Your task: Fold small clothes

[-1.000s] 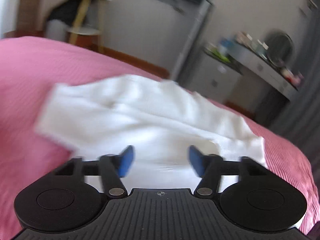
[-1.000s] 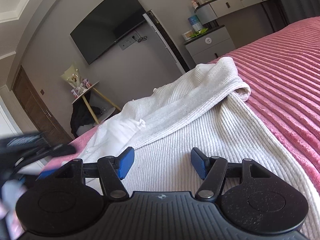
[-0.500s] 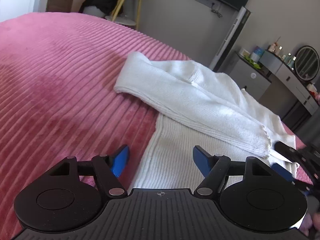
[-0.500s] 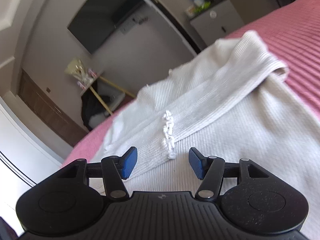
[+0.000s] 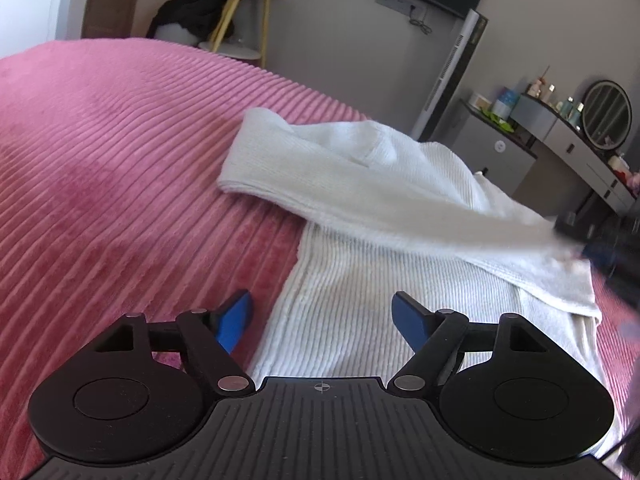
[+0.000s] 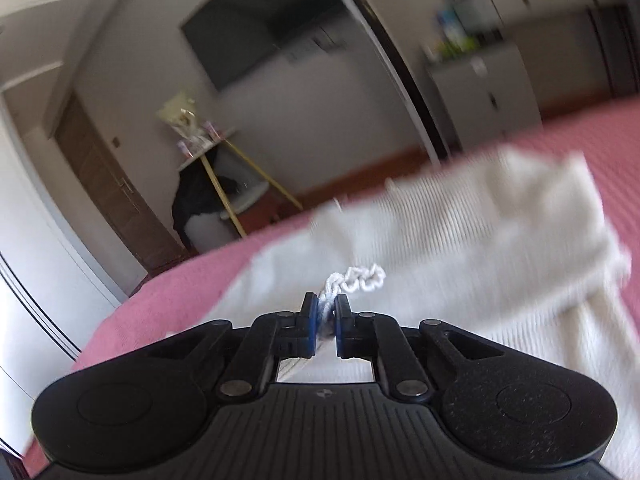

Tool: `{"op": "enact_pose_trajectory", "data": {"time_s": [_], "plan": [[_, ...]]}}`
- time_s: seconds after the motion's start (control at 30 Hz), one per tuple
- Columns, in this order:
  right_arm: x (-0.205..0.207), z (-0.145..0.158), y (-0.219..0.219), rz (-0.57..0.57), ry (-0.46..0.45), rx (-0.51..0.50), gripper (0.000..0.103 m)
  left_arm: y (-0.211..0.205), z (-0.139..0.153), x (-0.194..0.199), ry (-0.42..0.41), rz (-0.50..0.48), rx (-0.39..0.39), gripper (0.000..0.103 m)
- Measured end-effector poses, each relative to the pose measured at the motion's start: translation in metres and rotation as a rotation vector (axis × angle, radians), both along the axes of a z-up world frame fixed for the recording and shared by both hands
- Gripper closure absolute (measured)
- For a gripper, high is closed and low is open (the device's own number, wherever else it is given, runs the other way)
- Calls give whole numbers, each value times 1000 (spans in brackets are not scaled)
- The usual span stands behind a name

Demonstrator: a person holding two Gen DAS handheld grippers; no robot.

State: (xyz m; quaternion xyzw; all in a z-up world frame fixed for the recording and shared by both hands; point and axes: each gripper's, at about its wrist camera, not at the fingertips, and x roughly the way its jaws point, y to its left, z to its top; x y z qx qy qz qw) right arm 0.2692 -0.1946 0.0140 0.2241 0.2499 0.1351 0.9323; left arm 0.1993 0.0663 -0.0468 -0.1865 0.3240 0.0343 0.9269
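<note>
A white ribbed knit sweater (image 5: pixel 372 280) lies on a pink corduroy bedspread (image 5: pixel 120 200), one sleeve (image 5: pixel 360 188) folded across the body. My left gripper (image 5: pixel 322 316) is open and empty, low over the sweater's left edge near the hem. My right gripper (image 6: pixel 326 312) is shut on the scalloped cuff (image 6: pixel 360 278) of that sleeve; the rest of the sweater (image 6: pixel 480 240) is blurred behind it. The right gripper also shows as a dark blur at the right edge of the left wrist view (image 5: pixel 612 248).
Beyond the bed stand a small round side table (image 5: pixel 248 8) with dark clothes, a wall-mounted TV (image 6: pixel 264 24), a tall tower unit (image 5: pixel 452 76), and a grey dresser with a round mirror (image 5: pixel 604 116). A wooden door (image 6: pixel 108 184) is at the left.
My right gripper has shut on the sleeve cuff, which lay between its open fingers before. My left gripper has moved in slightly toward the sweater's edge and stays open.
</note>
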Motion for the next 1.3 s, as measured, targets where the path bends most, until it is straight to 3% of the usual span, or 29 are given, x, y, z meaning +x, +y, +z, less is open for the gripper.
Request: {"op": "enact_pose_trajectory", "data": {"time_s": [0.2, 0.43, 0.6, 0.63, 0.73, 0.9, 0.93, 1.0, 1.17, 1.3], "plan": [[11, 27, -8, -64, -95, -211, 95, 2, 1, 0, -7, 0, -21, 21], [19, 10, -43, -188, -27, -312, 94, -1, -2, 0, -11, -14, 5, 19], [28, -13, -66, -199, 115, -259, 92, -5, -3, 0, -17, -25, 26, 18], [30, -16, -71, -197, 136, -232, 85, -5, -2, 0, -18, -26, 26, 18], [31, -29, -81, -199, 166, -159, 77, -6, -3, 0, -25, -29, 31, 18], [46, -48, -86, -178, 222, -62, 75, -10, -3, 0, -28, -40, 50, 17], [50, -47, -86, -171, 223, -64, 79, -10, -3, 0, -29, -41, 52, 17], [53, -42, -82, -140, 193, -84, 97, -9, -3, 1, -30, -41, 52, 17], [35, -10, -68, -180, -12, -306, 98, -11, -4, 1, -33, -45, 58, 17], [32, -3, -70, -253, -65, -426, 98, -12, -3, 0, -37, -47, 62, 17]]}}
